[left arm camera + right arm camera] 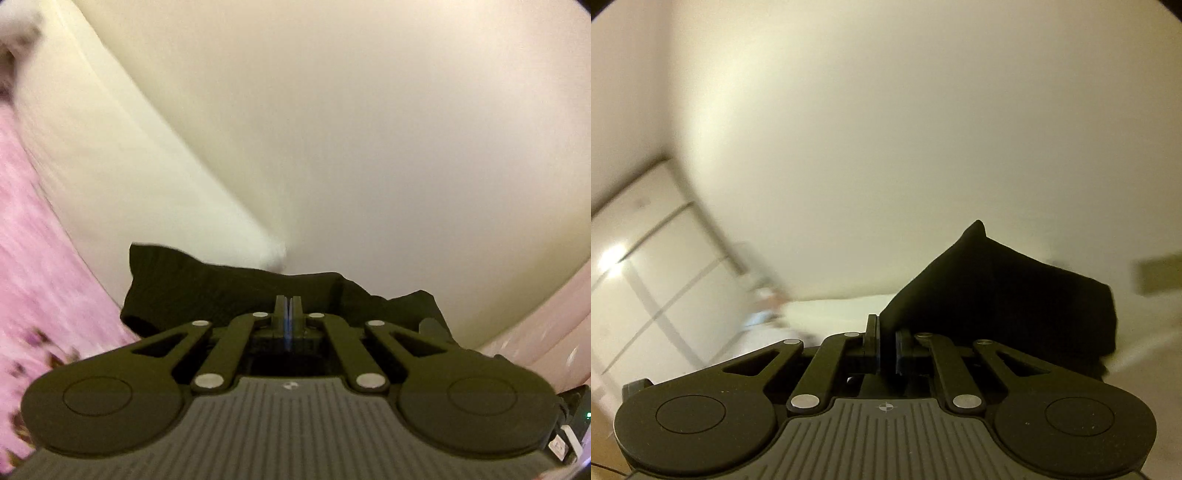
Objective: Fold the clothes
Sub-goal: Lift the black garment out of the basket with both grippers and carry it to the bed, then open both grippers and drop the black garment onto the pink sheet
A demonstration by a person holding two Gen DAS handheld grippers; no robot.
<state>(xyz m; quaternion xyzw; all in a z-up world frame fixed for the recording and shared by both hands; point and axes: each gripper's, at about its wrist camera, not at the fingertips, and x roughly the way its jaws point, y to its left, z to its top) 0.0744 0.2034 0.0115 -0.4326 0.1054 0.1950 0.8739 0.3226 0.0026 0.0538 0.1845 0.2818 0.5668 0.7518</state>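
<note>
1. No basket, box or other container shows in either view, so nothing can be said to sit inside one.
2. One dark garment [229, 291] shows in the left wrist view. It is bunched across the front of the left gripper [287, 310], held up in front of a pale cream wall [369, 147].
3. The left gripper's jaws are pressed together with only a thin blue line between the pads. The black cloth sits right at and behind the tips, so it looks pinched there, though the pinch point itself is hidden by the fingers.
4. The right wrist view shows one dark garment [1015, 295] too, rising in a peak to the right of the right gripper [886, 343]. Its lower edge runs down into the narrow gap between the jaws, which are clamped on that fold.
5. Whether the two views show one piece of clothing or two cannot be told.
6. Counted: two grippers, one dark cloth mass per view.
7. One pink patterned fabric [33, 258] lies blurred at the left edge of the left view.
8. One pale panelled door or cupboard front [646, 258], smeared by motion, fills the left of the right view.
</note>
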